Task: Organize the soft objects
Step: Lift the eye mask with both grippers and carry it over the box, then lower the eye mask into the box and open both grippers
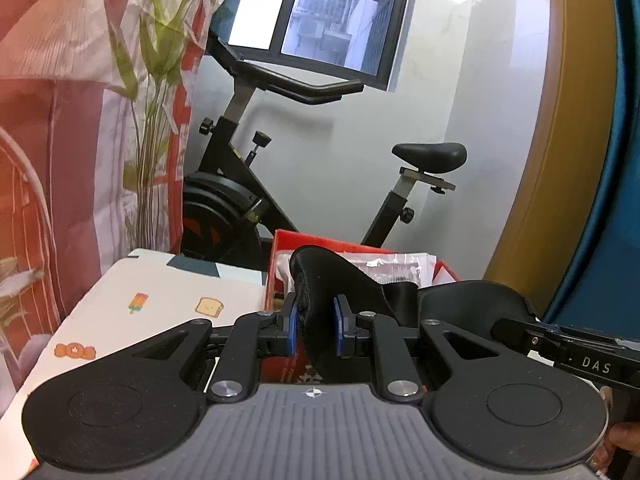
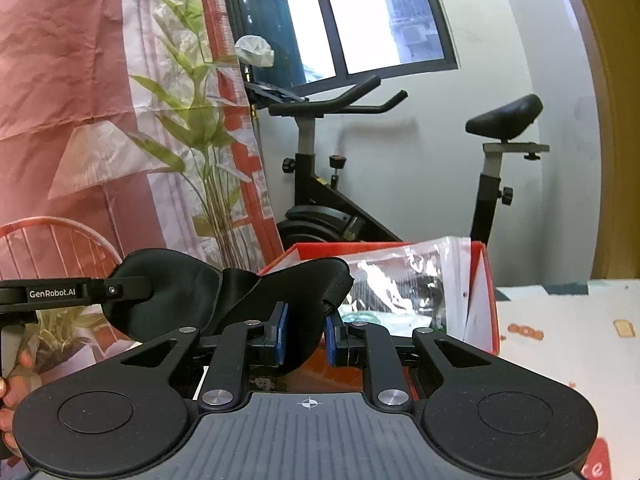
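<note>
An exercise bike (image 1: 320, 184) is seen at 12 o'clock against the wall, with a printed curtain (image 1: 80, 120) at 9 o'clock. The counter (image 1: 152, 300), covered by a patterned cloth, is seen below at 8 o'clock in the left view. A red box (image 2: 484, 292) holding clear plastic packets (image 2: 400, 280) stands on it, directly behind the held item.

A black sleep mask (image 1: 340, 280) is held clear of the counter, in front of the box and stretched between both tools. Its long axis is judged to run side to side, from one tool to the other. One end cup is clamped in the left tongs (image 1: 315, 330); the other end is clamped in the right tongs (image 2: 305, 338), with both pairs of blue pads pressed on fabric. Neither hand is nearer: each grips one end. The box opening lies at 12 o'clock from both tongs, so a forward carry is judged to follow.
</note>
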Demonstrator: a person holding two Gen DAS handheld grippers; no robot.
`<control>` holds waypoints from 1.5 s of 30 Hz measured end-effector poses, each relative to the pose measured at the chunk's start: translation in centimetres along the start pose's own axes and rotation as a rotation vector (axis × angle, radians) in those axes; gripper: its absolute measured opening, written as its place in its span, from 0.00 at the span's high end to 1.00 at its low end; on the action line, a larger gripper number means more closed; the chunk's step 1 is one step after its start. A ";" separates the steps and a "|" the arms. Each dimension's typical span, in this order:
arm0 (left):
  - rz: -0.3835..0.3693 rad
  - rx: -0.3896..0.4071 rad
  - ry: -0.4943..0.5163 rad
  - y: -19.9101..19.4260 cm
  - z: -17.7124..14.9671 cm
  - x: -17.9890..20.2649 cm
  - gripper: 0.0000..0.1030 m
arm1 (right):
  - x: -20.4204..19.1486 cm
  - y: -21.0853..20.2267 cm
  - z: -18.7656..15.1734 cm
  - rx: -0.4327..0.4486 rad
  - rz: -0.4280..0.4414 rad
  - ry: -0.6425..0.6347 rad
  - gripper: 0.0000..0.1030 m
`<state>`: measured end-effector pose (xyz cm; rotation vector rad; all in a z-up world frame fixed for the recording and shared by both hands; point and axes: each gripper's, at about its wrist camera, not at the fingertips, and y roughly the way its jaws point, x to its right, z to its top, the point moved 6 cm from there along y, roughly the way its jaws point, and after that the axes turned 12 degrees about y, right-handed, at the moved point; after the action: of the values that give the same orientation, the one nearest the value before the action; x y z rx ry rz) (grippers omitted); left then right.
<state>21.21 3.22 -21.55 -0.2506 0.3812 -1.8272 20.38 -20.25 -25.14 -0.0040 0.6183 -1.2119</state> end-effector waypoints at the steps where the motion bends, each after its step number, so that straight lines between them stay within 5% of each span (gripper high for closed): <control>1: 0.002 0.002 0.002 0.0 0.2 0.0 0.82 | -0.1 0.2 0.3 -0.001 -0.001 -0.006 0.84; 13: -0.033 -0.024 0.025 6.0 4.3 0.0 0.82 | 1.7 8.0 5.3 -0.090 -0.036 -0.002 0.89; 21: -0.053 -0.180 0.057 13.9 4.1 1.2 0.82 | 5.7 14.4 3.8 -0.221 -0.114 0.073 0.90; 30: -0.080 -0.319 0.181 19.1 1.8 3.1 0.82 | 10.0 16.7 1.8 -0.319 -0.238 0.093 0.90; 34: -0.090 -0.357 0.121 20.2 1.2 1.8 0.81 | 11.2 16.8 1.3 -0.340 -0.265 0.102 0.89; 40: -0.080 -0.386 0.154 20.8 0.4 1.4 0.61 | 11.2 17.1 1.1 -0.348 -0.282 0.092 0.88; 45: -0.092 -0.387 0.152 20.6 0.8 1.2 0.33 | 10.9 16.7 1.6 -0.344 -0.311 0.044 0.84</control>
<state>39.47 -3.22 -28.74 -0.4011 0.8442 -1.8573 37.90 -24.01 -34.05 -0.3757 0.8825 -1.3925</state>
